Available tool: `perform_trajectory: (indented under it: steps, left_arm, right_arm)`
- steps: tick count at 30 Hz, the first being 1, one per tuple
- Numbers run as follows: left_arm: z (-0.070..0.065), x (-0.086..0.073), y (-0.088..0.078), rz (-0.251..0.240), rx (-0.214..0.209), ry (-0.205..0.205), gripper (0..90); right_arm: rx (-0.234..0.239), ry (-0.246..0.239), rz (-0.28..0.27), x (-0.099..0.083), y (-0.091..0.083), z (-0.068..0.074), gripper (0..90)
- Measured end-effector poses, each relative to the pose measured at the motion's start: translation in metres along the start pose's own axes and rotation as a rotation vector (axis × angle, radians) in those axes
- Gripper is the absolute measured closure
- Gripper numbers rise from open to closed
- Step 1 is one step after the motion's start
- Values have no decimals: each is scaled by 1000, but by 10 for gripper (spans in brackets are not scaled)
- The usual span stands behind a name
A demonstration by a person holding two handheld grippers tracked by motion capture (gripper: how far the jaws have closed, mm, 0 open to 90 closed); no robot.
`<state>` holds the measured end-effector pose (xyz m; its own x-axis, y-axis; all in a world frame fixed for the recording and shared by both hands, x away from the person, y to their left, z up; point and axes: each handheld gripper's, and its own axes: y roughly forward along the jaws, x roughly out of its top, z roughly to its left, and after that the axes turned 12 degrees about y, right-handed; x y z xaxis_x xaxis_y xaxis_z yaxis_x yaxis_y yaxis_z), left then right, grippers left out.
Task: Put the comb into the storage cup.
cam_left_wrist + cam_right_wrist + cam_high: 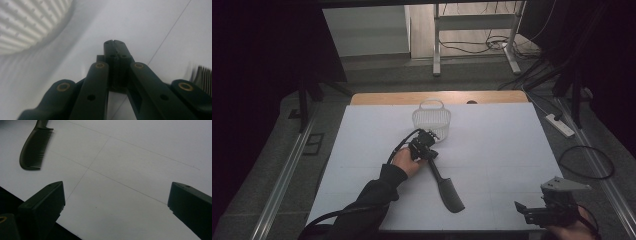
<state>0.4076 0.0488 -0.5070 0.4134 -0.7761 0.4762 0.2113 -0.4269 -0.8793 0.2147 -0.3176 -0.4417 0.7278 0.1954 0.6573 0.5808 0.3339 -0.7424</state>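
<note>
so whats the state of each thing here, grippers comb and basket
left gripper: jaws shut on the comb's handle
right gripper: open, nothing between its jaws, at the table's near right edge
comb: lying flat on the white table, teeth end free
basket: upright, handle up, looks empty

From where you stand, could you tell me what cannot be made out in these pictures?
- Inside of the white basket: high view, too small and dim to tell its contents.
- Handle end of the black comb: high view, covered by the left gripper; whether the closed jaws pinch it is unclear.
- Comb teeth: left gripper view, cut off at the right edge.
- Right gripper: high view, partly cropped by the bottom edge.
</note>
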Motion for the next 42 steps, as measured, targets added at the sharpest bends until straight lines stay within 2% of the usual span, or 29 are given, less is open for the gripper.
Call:
perform_trajectory:
  steps: [8, 24, 30, 42]
  left_arm:
    - [-1, -16, -7, 8, 1, -34, 886]
    - [-7, -49, -25, 36, 4, -73, 886]
    - [-14, -63, -33, 26, -14, -96, 886]
    - [-35, -74, -39, 15, -45, -122, 886]
  right_arm:
    - [0, -3, -4, 0, 0, 1, 16]
    - [2, -6, -8, 0, -1, 1, 19]
    - [4, -7, -8, 0, -1, 1, 20]
    - [5, -17, -7, 0, 0, 2, 23]
